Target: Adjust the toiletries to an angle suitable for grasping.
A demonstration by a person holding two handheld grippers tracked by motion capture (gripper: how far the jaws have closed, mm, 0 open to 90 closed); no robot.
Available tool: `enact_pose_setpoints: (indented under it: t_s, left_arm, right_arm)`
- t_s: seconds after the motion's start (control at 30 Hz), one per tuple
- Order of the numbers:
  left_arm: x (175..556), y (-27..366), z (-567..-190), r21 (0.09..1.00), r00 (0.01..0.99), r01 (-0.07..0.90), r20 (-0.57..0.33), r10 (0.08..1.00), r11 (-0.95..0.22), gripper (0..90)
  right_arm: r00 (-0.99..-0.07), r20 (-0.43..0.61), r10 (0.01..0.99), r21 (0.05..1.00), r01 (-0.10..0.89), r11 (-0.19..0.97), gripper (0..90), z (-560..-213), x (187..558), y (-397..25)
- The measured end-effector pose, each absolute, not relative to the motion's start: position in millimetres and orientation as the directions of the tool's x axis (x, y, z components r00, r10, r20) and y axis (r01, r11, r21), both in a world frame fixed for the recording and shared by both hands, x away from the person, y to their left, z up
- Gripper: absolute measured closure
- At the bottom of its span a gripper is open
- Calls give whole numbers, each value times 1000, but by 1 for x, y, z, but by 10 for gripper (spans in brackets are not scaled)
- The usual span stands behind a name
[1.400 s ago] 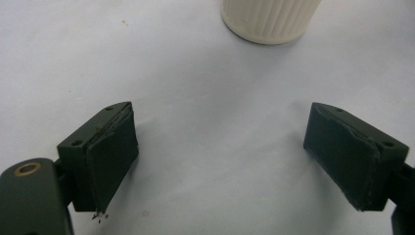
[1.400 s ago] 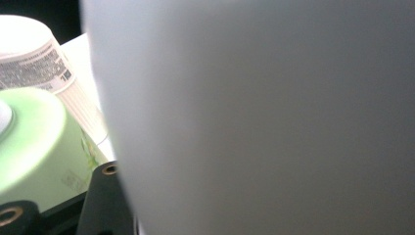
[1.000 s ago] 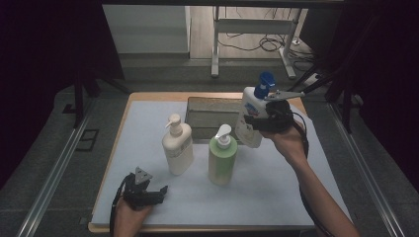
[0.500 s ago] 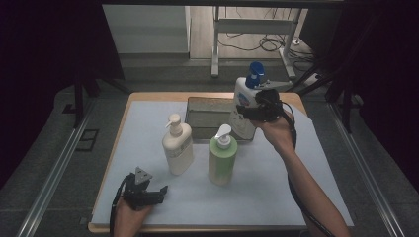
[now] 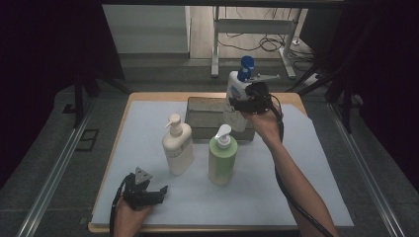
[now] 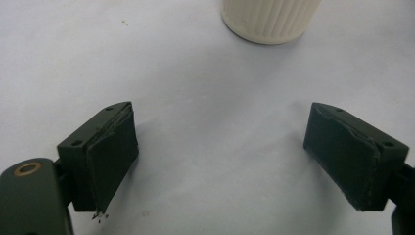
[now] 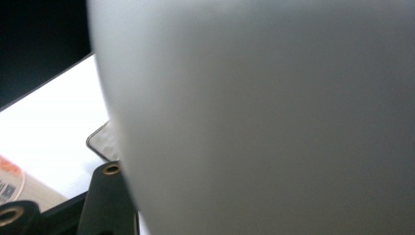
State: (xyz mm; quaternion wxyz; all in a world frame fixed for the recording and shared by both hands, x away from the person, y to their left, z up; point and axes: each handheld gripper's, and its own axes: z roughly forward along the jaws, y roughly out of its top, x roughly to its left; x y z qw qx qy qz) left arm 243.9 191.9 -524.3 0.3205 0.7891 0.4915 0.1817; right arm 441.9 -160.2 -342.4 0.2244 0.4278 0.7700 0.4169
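A laboratory recording bay is indicated: a wooden table covered by a white sheet is enclosed by black curtains, with aluminium floor rails, a metal stand and loose cables behind.

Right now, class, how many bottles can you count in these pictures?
3. A cream bottle and a green bottle stand on the table; a white bottle with a blue cap is held in the right gripper above the tray.

The high view is looking forward and down over the surface; both gripper views are sitting close, sharing the cream bottle.
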Motion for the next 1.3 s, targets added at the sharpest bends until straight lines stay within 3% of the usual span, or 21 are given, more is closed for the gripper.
enact_pose_setpoints:
  t_s: [0.9,1.3]
  left_arm:
    - [244,192,-524,683,452,660,-28,892,-313,123]
    - [244,192,-524,683,452,660,-28,891,-313,123]
  right_arm:
    - [-500,-3,866,830,481,281,406,-362,483,-130]
    - [-508,6,861,813,504,292,406,-381,484,-124]
